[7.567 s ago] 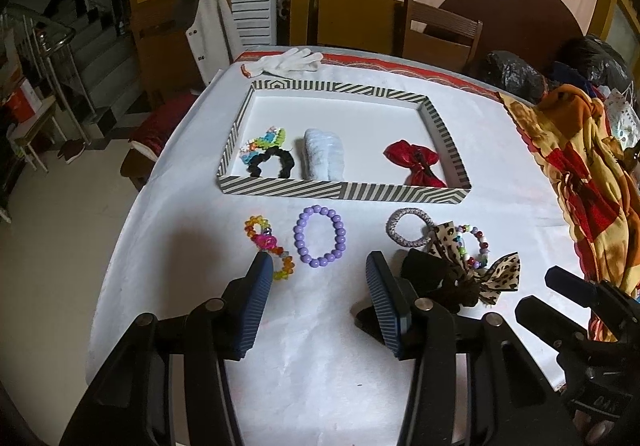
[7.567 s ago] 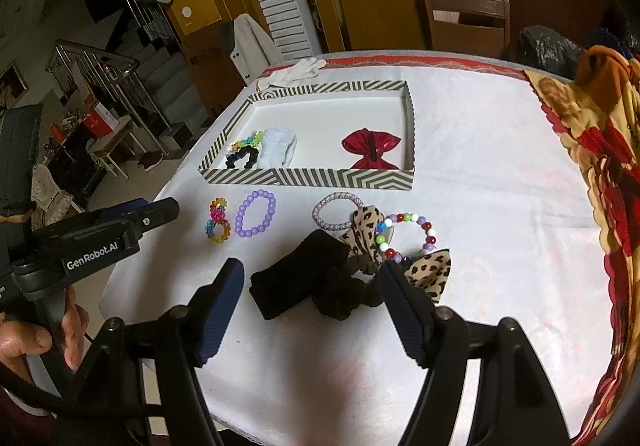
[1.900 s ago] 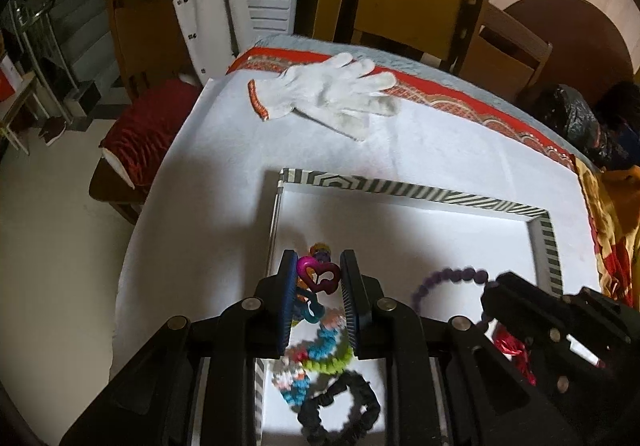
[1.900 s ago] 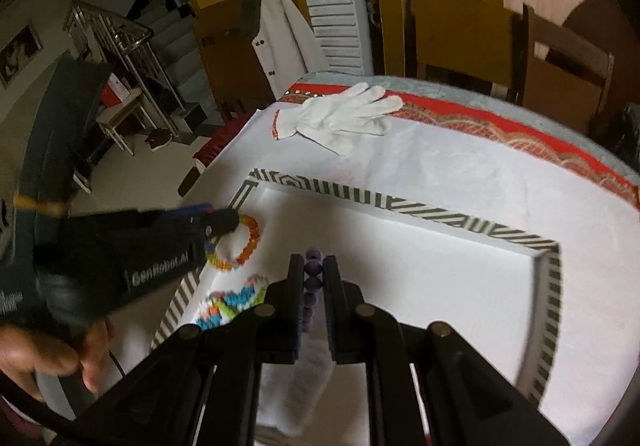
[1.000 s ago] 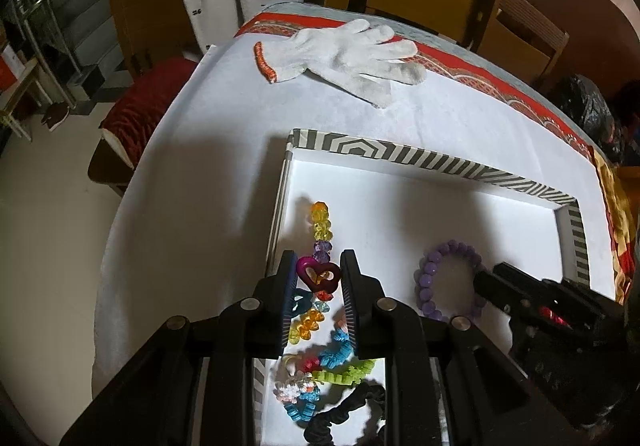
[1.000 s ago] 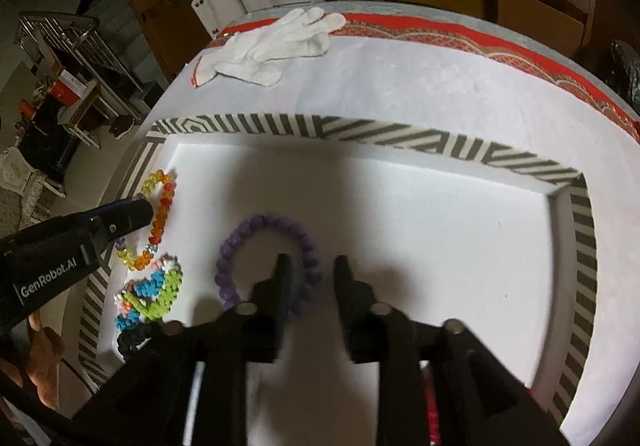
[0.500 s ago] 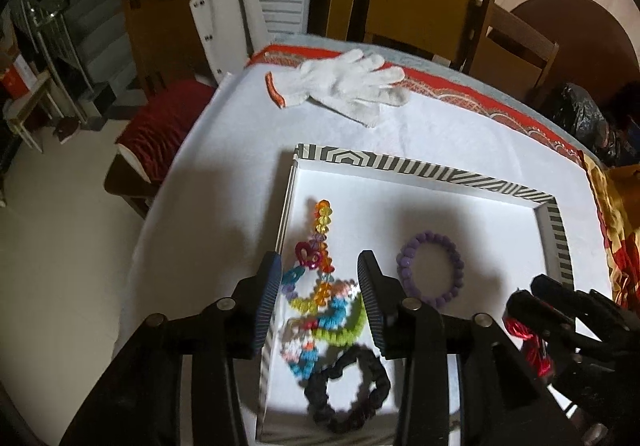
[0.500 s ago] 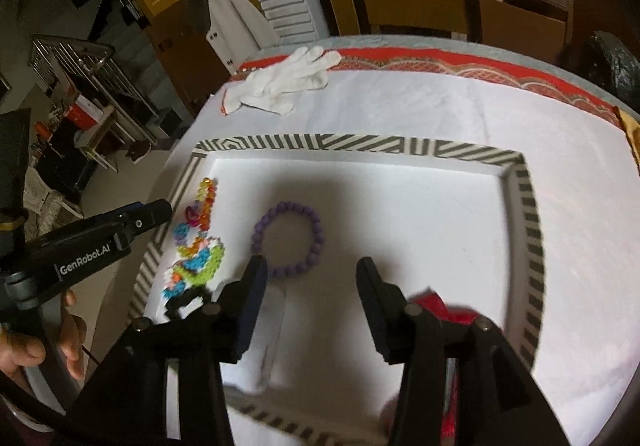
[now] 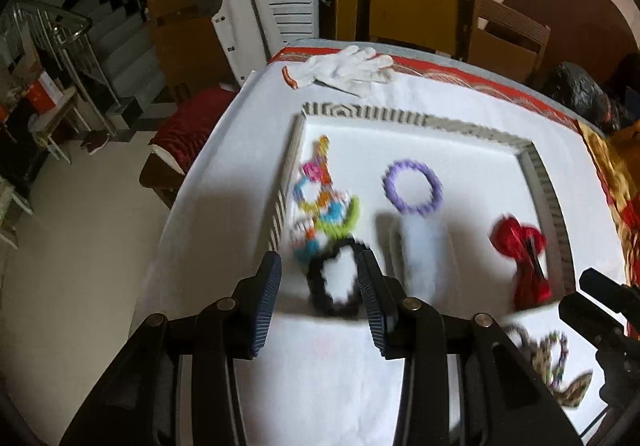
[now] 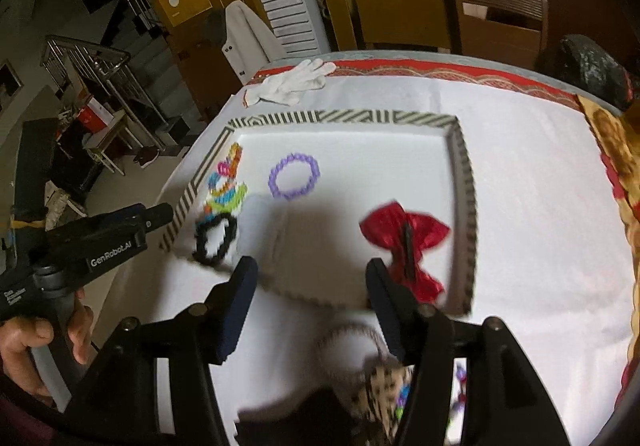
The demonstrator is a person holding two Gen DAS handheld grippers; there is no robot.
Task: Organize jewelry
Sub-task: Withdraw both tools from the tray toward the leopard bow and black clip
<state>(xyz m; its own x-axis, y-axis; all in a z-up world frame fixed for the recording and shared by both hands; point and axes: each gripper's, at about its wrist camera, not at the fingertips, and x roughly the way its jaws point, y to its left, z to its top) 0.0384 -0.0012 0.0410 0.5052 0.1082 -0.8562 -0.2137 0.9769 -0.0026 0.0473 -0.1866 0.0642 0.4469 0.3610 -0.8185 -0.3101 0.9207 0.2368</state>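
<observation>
A striped tray (image 9: 416,118) (image 10: 464,173) on the white tablecloth holds a purple bead bracelet (image 9: 413,187) (image 10: 294,175), a colourful bead bracelet (image 9: 318,181) (image 10: 227,167), a black scrunchie (image 9: 334,280) (image 10: 214,240), a pale blue hair piece (image 9: 420,254) (image 10: 260,230) and a red bow (image 9: 522,258) (image 10: 406,242). My left gripper (image 9: 318,302) is open and empty above the tray's near left corner. My right gripper (image 10: 308,310) is open and empty over the tray's near edge. A leopard bow (image 10: 384,386) (image 9: 560,374) and a grey ring (image 10: 352,334) lie on the cloth in front of the tray.
A white glove (image 9: 344,69) (image 10: 292,85) lies beyond the tray. A patterned orange cloth (image 10: 616,165) covers the table's right side. Wooden chairs (image 10: 496,21) stand at the far edge. The table drops off at the left to the floor.
Both grippers let go of their bracelets in the tray, opened wide, and pulled back toward me. The view now blurs from the motion.
</observation>
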